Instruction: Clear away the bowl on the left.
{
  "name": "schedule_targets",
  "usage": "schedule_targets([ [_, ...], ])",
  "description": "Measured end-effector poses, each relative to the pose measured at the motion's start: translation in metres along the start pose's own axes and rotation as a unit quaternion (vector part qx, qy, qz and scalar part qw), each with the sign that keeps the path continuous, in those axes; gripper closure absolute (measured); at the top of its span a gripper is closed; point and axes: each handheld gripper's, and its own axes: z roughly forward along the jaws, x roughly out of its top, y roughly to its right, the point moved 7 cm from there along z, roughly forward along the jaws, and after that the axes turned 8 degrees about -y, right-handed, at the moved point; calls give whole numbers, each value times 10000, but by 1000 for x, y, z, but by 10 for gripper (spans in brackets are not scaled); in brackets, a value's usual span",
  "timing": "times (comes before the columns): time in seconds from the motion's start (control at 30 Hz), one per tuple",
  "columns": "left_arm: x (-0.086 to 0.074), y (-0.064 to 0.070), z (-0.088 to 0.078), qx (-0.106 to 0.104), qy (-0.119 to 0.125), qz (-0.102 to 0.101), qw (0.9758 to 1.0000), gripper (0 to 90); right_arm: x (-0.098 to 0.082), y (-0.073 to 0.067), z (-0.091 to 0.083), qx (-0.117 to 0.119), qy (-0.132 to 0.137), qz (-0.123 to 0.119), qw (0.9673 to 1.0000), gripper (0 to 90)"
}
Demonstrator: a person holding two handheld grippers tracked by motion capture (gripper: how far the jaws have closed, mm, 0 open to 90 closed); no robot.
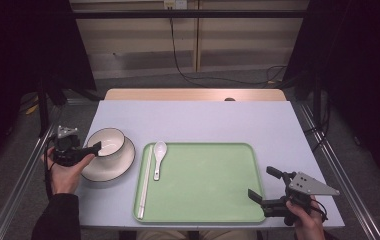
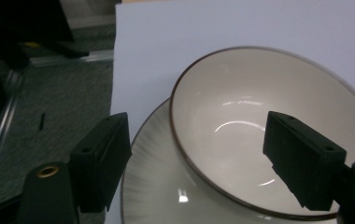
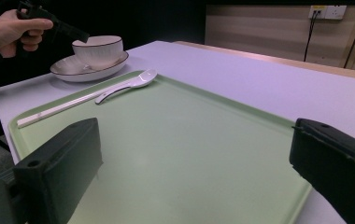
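A white bowl (image 1: 109, 140) with a dark rim stands on a matching plate (image 1: 109, 169) at the table's left. My left gripper (image 1: 96, 147) reaches in from the left and straddles the bowl's near rim. In the left gripper view one jaw hangs over the plate (image 2: 157, 186) outside the bowl (image 2: 241, 116) and the other is inside it. The left gripper (image 2: 196, 154) is open, its pads off the rim. A green tray (image 1: 203, 182) holds a white spoon (image 1: 158, 157) and a pair of white chopsticks (image 1: 145, 182) along its left side. My right gripper (image 1: 261, 182) rests open at the tray's near right corner.
The right gripper view looks across the tray (image 3: 189, 140) from my open right gripper (image 3: 194, 158) toward the spoon (image 3: 133, 83), chopsticks (image 3: 59, 108), bowl (image 3: 98, 49) and the other hand. The lilac table (image 1: 203, 120) has metal rails along both sides.
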Motion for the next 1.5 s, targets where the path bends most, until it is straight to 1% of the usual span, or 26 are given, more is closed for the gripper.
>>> schedule_targets([
  [0.03,-1,-1,2,50,-14,10,10000,247,0,0,0,-1,2,4,10000,21],
  [0.07,-2,-1,4,-41,-13,-34,10000,261,0,0,0,-6,14,16,10000,21],
  [0.1,-3,-2,5,-10,-108,-27,9999,275,0,0,0,6,9,12,10000,21],
  [0.13,-4,-2,7,-35,-147,-116,9998,279,0,-1,0,9,7,10,10000,21],
  [0.17,-5,-1,8,-203,-172,-164,9995,296,0,-1,0,20,-3,-1,10000,21],
  [0.2,-7,0,9,-266,-297,-140,9991,349,0,-1,-1,23,-2,12,10000,21],
  [0.23,-7,-1,10,-157,-277,-189,9993,362,0,-1,-1,13,8,13,10000,21],
  [0.3,-10,-2,13,-416,-393,-344,9978,372,-1,-1,-2,17,8,20,10000,21],
  [0.4,-14,-2,15,-519,-598,-404,9960,389,-1,-1,-2,32,6,14,10000,21],
  [0.5,-15,-2,16,-680,-595,-599,9941,463,-1,-1,-2,29,7,15,10000,21],
  [0.53,-15,-2,15,-764,-617,-598,9934,491,-1,-1,-2,28,11,18,10000,21],
  [0.6,-15,-2,16,-731,-684,-505,9937,531,-1,-1,-2,35,7,13,10000,21],
  [0.67,-16,-1,15,-763,-755,-493,9930,564,-1,-1,-2,36,3,15,10000,21],
  [0.77,-17,0,16,-693,-778,-448,9936,654,-1,-1,-2,31,1,27,10000,21],
  [0.83,-17,2,18,-690,-770,-502,9934,657,-1,-1,-2,32,-2,13,10000,21],
  [0.87,-19,0,17,-687,-899,-292,9931,656,-1,-1,-2,29,0,27,10000,21],
  [0.9,-17,2,19,-679,-779,-458,9936,658,-1,-1,-2,24,2,33,10000,21],
  [0.97,-17,2,19,-680,-789,-479,9934,669,-1,-1,-2,37,1,15,10000,21],
  [1.03,-17,1,21,-787,-839,-609,9915,665,-1,-1,-2,29,-7,35,10000,21],
  [1.07,-17,1,22,-784,-857,-525,9918,673,-1,-1,-2,32,-14,38,10000,21],
  [1.13,-17,1,23,-729,-874,-512,9922,679,-1,-1,-2,44,-12,14,10000,21],
  [1.2,-16,1,23,-726,-888,-547,9919,705,-1,-1,-2,47,-11,29,10000,21],
  [1.23,-15,2,24,-764,-844,-644,9914,734,0,-1,-1,40,2,34,10000,21],
  [1.33,-14,3,23,-735,-812,-584,9923,796,0,0,-2,-5,32,27,10000,21],
  [1.43,-13,3,24,-741,-748,-647,9923,808,0,1,-3,-13,46,58,10000,21],
  [1.5,-14,4,23,-698,-773,-567,9929,809,0,1,-2,-6,31,29,10000,21],
])
